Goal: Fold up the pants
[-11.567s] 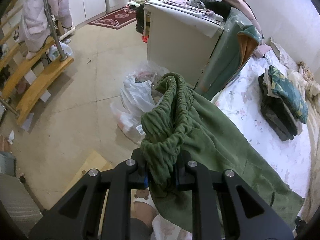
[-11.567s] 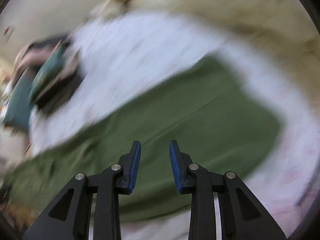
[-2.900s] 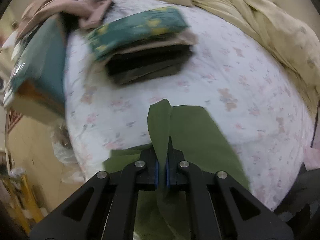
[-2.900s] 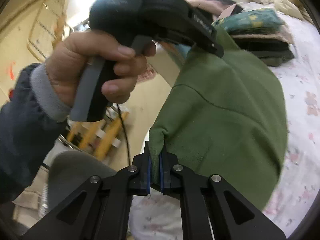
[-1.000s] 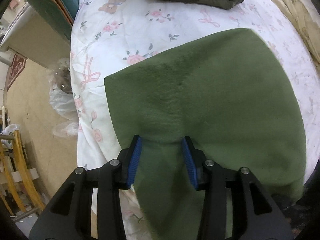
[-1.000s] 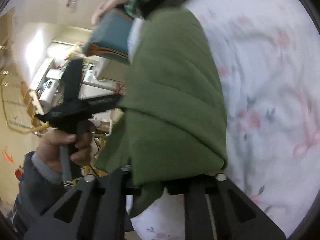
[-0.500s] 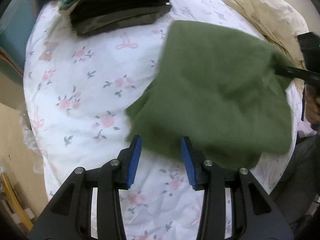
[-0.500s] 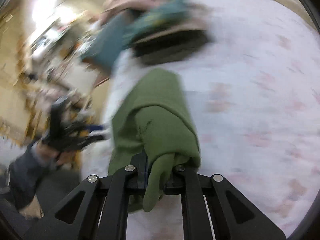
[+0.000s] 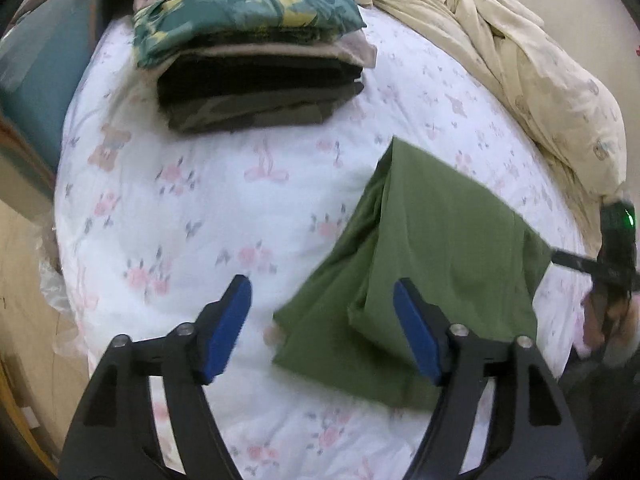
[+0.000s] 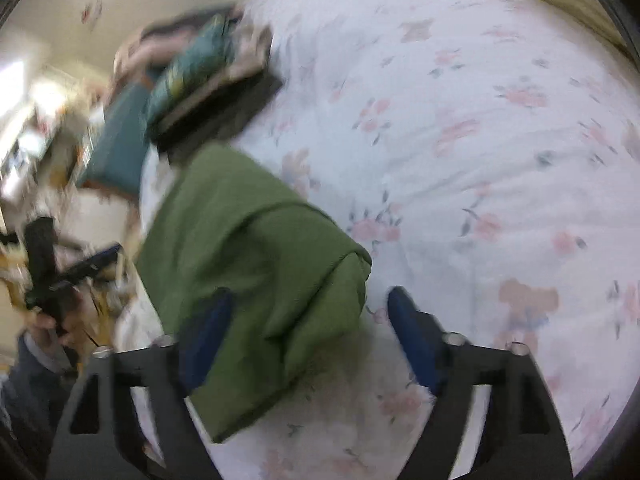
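The green pants lie folded into a compact bundle on the floral bedsheet, at the right of the left wrist view. My left gripper is open and empty just above the bundle's near left corner. In the right wrist view the pants lie between the wide-open fingers of my right gripper, which holds nothing; that view is blurred. The right gripper's body also shows at the right edge of the left wrist view.
A stack of folded clothes with a green patterned piece on top sits at the far side of the bed. A cream duvet is bunched along the far right. A teal cushion lies at the bed's left edge, with floor beyond.
My right gripper has opened and let go of the pants, which now lie on the bed. My left gripper has opened wider and stays empty.
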Available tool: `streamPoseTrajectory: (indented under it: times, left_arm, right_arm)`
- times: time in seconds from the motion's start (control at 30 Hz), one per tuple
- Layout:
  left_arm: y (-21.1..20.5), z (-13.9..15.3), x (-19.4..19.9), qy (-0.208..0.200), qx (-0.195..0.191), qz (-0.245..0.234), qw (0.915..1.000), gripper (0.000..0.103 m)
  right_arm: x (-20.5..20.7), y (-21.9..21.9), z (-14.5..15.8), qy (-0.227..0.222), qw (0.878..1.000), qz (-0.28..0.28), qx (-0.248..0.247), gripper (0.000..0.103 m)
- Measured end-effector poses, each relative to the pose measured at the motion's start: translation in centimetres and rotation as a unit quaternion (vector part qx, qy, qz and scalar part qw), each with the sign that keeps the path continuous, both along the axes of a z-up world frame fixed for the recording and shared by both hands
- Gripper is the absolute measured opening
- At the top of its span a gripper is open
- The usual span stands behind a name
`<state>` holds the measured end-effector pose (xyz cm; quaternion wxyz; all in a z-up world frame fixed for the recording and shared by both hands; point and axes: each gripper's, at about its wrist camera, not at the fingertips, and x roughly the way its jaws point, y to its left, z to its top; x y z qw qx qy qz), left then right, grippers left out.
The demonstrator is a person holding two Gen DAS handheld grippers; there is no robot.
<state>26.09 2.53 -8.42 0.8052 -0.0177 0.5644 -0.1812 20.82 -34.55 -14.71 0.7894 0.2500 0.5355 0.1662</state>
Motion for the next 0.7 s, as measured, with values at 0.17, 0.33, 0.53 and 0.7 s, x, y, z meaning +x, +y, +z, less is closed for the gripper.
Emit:
streamPoseTrajectory:
  times: [0.17,0.33,0.53,0.7]
  left_arm:
    - [-4.1,-2.6,3.1,0.039,-0.003,-0.023,0.999,0.079]
    - [-5.2,-2.9,2.2,0.056,-0.011,-0.065,0.9963,0.079]
    - [-4.2,-3.4,0.0,0.081,-0.028,-0.084,0.9928,0.055]
    - [-4.4,-4.9,-0.8,0.098,-0.01,-0.06,0.9933,0.007]
  right_arm:
    - [-2.6,-1.8,-3.7,0.052,0.987,-0.116,0.101,0.084]
    - [-6.2,0.1,-5.6,0.091,0.965,-0.152,0.196,0.084]
    - [-8.5,4.8,-3.9,0.085,0.974,-0.1,0.184,0.039]
    - [-7.6,6.8,-2.9,0.054,0.987,-0.06,0.141,0.002]
